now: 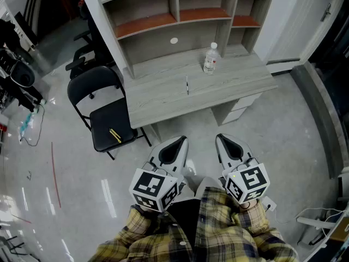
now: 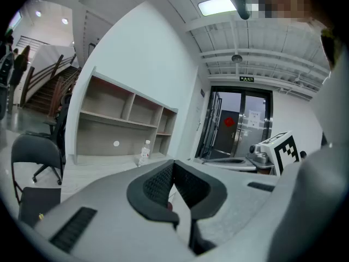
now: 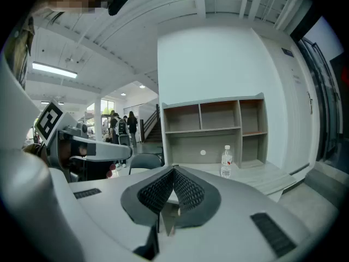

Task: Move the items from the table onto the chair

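Now the left gripper [image 1: 175,142] and the right gripper [image 1: 225,141] are both held low and near the person, over the shiny floor [image 1: 283,130] in front of the worktop [image 1: 163,100]. The left gripper's jaws are pressed together with nothing in them, and the right gripper's jaws are pressed together and hold nothing too. Neither gripper touches the worktop. A clear water bottle [image 1: 211,58] stands upright on the far right part of the worktop, close to the shelves [image 1: 180,12]. A thin dark pen [image 1: 187,85] lies near the middle of the worktop, apart from the bottle and nearer to the person. A black chair [image 1: 95,83] stands on the floor just left of the worktop. A thin yellow thing [image 1: 115,136] lies on the chair's seat.
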Demonstrator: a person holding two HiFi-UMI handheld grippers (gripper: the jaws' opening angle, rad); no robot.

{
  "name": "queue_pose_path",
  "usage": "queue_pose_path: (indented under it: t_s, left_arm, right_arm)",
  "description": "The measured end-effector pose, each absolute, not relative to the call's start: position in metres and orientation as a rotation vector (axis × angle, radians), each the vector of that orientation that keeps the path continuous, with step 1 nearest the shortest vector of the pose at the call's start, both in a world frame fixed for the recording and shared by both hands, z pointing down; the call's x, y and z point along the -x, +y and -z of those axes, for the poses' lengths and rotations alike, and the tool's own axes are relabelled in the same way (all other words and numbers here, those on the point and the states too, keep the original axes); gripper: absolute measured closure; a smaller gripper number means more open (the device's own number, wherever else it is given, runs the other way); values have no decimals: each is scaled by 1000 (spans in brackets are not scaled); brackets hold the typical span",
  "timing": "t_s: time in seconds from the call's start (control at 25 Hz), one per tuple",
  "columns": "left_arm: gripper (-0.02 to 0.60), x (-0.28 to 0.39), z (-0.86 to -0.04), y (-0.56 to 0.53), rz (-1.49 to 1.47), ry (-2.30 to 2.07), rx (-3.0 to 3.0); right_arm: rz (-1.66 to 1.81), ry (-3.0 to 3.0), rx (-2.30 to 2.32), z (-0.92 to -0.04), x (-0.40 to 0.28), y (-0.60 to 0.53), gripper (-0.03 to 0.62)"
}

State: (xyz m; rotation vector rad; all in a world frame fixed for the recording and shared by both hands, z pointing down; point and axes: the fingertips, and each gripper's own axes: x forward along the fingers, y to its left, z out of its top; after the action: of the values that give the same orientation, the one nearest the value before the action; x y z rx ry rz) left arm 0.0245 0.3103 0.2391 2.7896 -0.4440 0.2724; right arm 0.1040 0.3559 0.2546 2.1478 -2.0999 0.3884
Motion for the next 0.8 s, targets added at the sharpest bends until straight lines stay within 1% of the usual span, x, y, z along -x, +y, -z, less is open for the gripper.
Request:
queue_pose_path:
  t_s: [0.56,0.8]
  left_arm:
    - [577,-16,-248,317,-296,-402,-2787]
    - [577,-25,-257,316,-314,-355,-2776]
  right_arm:
    - [-408,-2073,-2208,-260,-94,362,577]
    - [-451,-2028,-2224,-272,-101,365,577]
